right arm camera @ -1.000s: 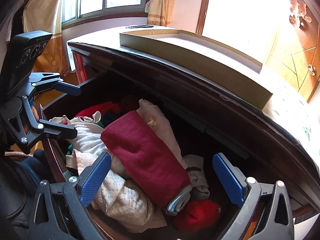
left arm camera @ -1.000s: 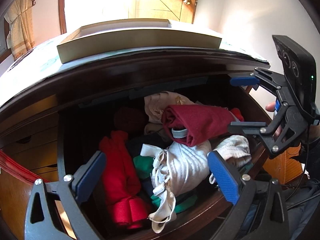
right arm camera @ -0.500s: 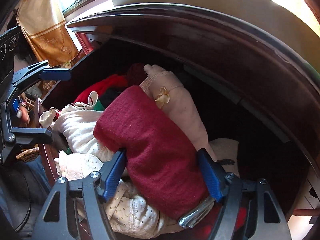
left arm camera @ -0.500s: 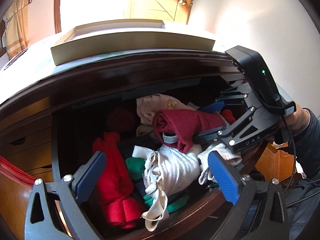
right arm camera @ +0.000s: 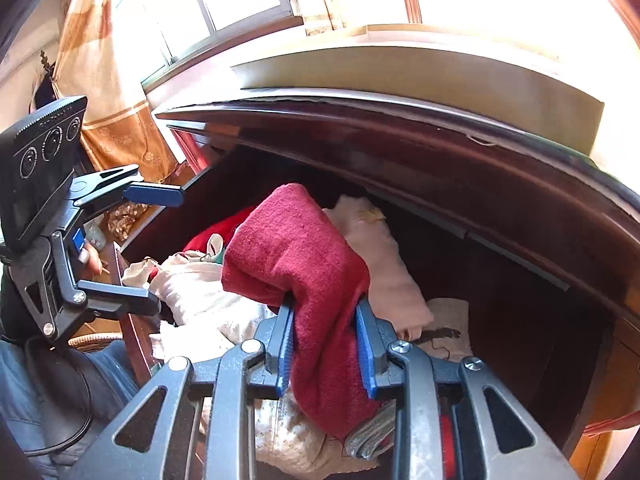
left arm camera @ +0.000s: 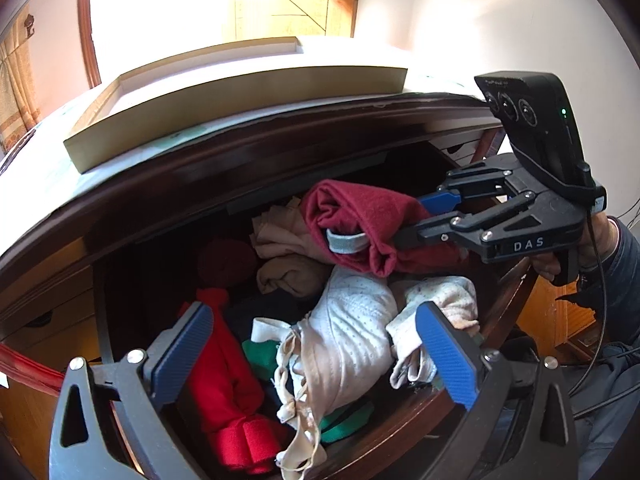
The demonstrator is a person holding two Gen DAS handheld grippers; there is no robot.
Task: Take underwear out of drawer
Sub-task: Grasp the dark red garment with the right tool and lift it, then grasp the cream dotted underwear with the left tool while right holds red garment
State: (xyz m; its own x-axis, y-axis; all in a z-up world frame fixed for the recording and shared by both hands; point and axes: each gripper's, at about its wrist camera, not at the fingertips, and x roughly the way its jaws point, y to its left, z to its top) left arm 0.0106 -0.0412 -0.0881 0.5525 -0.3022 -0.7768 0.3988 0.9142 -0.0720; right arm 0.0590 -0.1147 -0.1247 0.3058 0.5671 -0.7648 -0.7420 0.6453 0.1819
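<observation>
The open dark wooden drawer (left arm camera: 404, 432) is full of clothes. My right gripper (right arm camera: 324, 340) is shut on folded dark red underwear (right arm camera: 304, 256) with a grey waistband and holds it lifted above the pile; in the left wrist view this gripper (left arm camera: 428, 220) comes in from the right, clamped on the same red underwear (left arm camera: 360, 220). My left gripper (left arm camera: 316, 356) is open and empty over the front of the drawer, above a white dotted garment (left arm camera: 348, 340); it also shows at the left of the right wrist view (right arm camera: 156, 248).
A bright red garment (left arm camera: 228, 380), a green one (left arm camera: 260, 356) and beige ones (left arm camera: 288, 248) lie in the drawer. A shallow cardboard tray (left arm camera: 224, 108) sits on the dresser top, which overhangs the drawer. Curtains (right arm camera: 108, 92) and a window stand to the left.
My right gripper closed on the dark red underwear and lifted it up off the pile. My left gripper stayed open and shifted slightly.
</observation>
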